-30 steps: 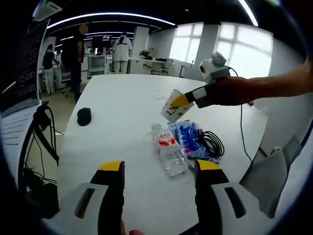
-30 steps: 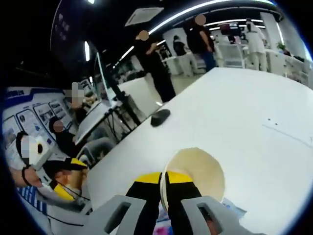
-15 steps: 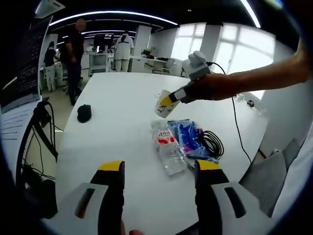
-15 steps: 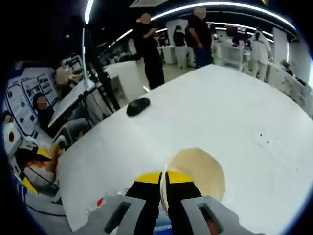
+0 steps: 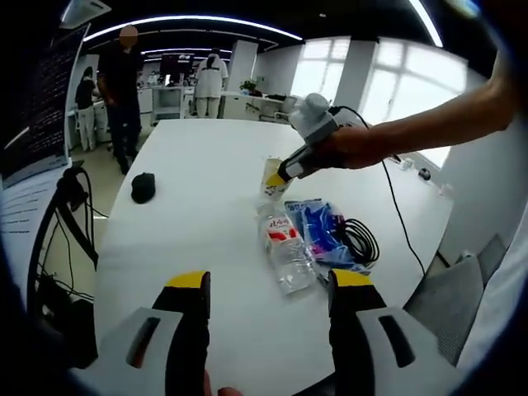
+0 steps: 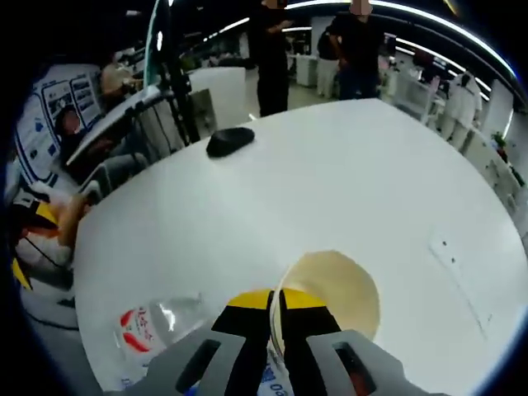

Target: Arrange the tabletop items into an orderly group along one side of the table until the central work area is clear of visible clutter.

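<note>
Paper cup (image 6: 330, 289): its wall is pinched at the rim between the clenched fingers of the right gripper (image 6: 275, 318), mouth facing the camera. In the left gripper view the cup (image 5: 273, 177) hangs near upright, just above the bench (image 5: 206, 198), at the far end of the cluster: water bottle (image 5: 285, 247), blue packet (image 5: 322, 235), black cable (image 5: 359, 239). The left gripper (image 5: 268, 289) sits nearer, fingers released, holding nothing. Farther left lies a black mouse (image 5: 143, 187). The right gripper view shows the cup's hollow inside; the other shows its height over the bench.

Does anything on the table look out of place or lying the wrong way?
Yes. The water bottle lies on its side on the white table beside a blue packet and a loose black cable. A black mouse sits apart near the far edge. The right hand-held gripper holds a paper cup.
</note>
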Available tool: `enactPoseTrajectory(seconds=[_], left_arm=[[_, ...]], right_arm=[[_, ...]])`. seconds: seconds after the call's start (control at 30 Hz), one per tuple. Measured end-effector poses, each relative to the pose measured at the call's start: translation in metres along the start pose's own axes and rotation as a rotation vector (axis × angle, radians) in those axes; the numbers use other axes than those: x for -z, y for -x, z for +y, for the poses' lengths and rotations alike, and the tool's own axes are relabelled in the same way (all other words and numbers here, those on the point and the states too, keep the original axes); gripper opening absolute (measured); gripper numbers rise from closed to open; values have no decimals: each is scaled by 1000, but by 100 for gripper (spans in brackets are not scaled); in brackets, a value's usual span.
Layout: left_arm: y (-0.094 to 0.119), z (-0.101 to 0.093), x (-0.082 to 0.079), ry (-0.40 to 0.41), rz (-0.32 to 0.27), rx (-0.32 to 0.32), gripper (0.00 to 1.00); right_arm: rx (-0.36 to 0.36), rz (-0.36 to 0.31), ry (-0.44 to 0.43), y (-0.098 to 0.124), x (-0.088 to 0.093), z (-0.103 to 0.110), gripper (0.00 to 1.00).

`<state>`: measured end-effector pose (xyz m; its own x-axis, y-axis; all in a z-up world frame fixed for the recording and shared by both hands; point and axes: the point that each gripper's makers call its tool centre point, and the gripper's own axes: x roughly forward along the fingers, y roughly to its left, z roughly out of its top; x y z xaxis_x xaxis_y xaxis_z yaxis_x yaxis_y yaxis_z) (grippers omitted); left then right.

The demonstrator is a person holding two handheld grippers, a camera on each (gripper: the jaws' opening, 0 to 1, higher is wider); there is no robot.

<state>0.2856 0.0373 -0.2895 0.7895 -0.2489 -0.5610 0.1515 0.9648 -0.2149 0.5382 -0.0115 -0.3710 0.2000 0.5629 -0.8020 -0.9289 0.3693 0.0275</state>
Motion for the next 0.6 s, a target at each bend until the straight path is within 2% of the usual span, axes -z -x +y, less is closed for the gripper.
enactPoseTrajectory(seconds=[0.37,0.6], left_arm=[[3,10,3,8,11,-21,56],[1,10,2,3,14,-19,56]], right_arm=[[4,16,59,-10,-2,-9,2],[-1,14,72,-9,-4,-10,9]])
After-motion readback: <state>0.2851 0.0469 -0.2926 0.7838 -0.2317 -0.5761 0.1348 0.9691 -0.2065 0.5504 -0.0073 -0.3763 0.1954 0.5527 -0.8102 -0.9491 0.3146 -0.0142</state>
